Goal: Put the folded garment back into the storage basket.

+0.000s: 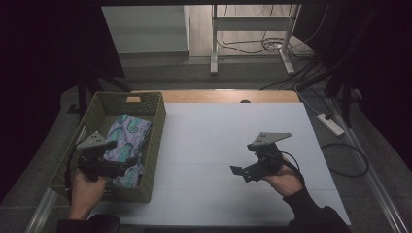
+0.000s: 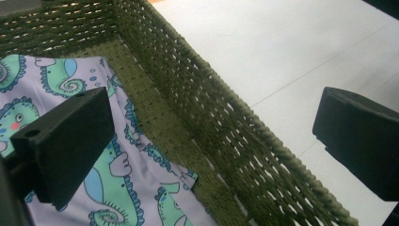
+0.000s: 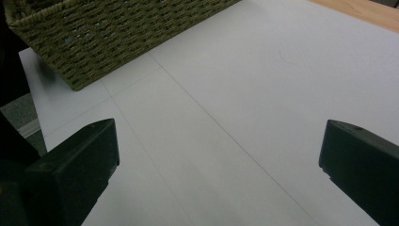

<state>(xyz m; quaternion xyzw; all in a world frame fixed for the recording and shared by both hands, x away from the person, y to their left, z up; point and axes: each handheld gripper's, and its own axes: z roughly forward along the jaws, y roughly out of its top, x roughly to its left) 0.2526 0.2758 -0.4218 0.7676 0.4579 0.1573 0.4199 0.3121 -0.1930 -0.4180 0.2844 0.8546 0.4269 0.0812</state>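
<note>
The bench [image 1: 233,145] has a pale, white-grey top marked by faint seams, with a strip of bare wood [image 1: 228,95] along its far edge. Beyond it lies grey floor, then lighter wooden flooring where a white metal frame [image 1: 252,36] stands on two legs. Loose dark cables [image 1: 272,44] trail behind that frame. To the right, a white power strip [image 1: 330,124] lies on the floor with a cable looping nearby. The room's edges are deep in shadow.
</note>
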